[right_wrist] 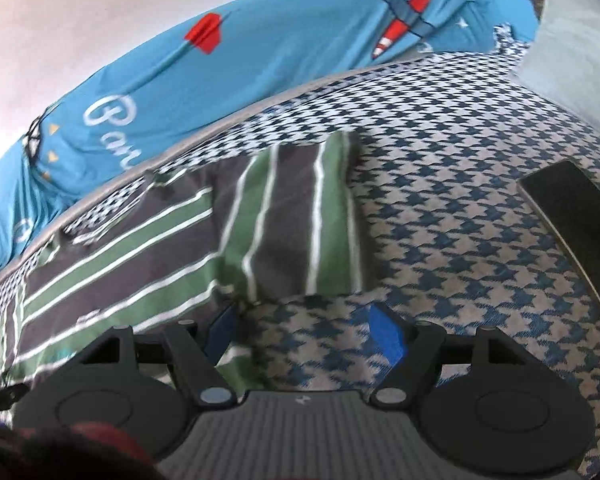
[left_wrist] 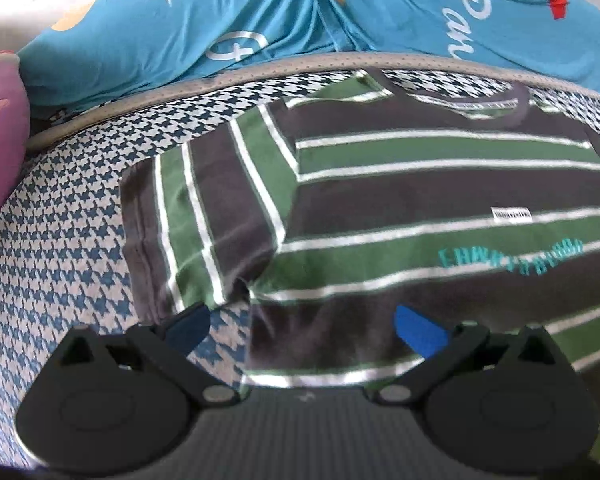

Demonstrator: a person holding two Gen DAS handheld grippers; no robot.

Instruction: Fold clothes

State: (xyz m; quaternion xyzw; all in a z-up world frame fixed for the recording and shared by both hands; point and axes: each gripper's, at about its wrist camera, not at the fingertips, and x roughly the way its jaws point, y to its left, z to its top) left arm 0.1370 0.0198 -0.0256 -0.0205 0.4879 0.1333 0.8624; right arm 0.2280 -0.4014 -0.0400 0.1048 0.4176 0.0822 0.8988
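Observation:
A striped T-shirt in dark grey, green and white lies flat, front up, on a houndstooth mat. Its collar points away from me and one sleeve spreads to the left. My left gripper hovers open over the shirt's left side, just below that sleeve's armpit, with nothing between its blue pads. The right wrist view shows the shirt with its other sleeve spread to the right. My right gripper is open above the mat just below that sleeve, holding nothing.
A blue quilt with stars and white lettering lies beyond the mat's grey edge. A purple plush toy sits at the left. In the right wrist view a dark flat object rests at the right and a pale cushion above it.

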